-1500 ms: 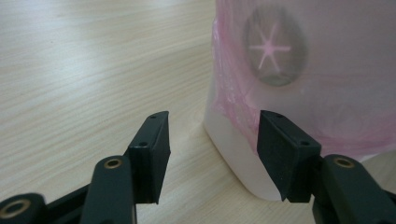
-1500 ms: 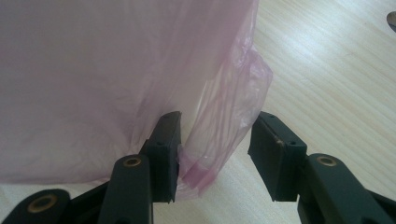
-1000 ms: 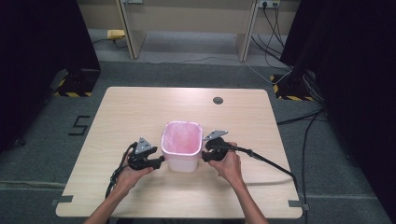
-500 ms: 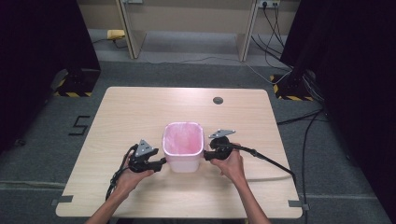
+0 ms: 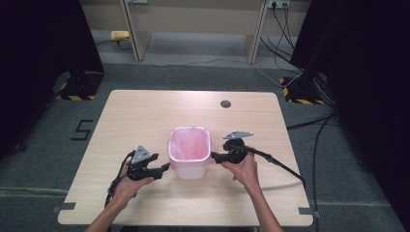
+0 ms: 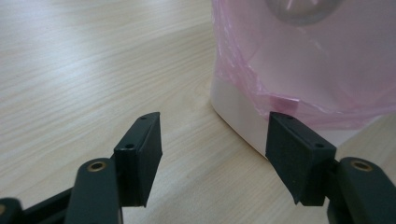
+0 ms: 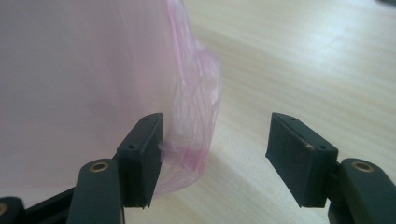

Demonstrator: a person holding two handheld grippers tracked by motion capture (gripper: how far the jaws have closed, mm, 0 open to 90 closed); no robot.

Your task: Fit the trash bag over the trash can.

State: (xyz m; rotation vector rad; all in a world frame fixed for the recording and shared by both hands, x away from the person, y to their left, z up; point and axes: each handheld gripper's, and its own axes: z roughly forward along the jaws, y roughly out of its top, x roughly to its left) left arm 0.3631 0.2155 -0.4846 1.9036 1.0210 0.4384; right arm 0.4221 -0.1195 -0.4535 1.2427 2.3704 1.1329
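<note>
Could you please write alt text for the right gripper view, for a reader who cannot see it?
The right gripper is open, its two black jaws apart just above a pale wooden table. A loose fold of pink bag, draped over a bin, hangs by the left jaw.

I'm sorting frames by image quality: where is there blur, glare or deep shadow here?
High view: even light on the table, near-black areas at both sides. Left gripper view: a soft glare patch on the pink bag, whose top is blurred. Right gripper view: the bag fills the left half as a soft pale blur.
</note>
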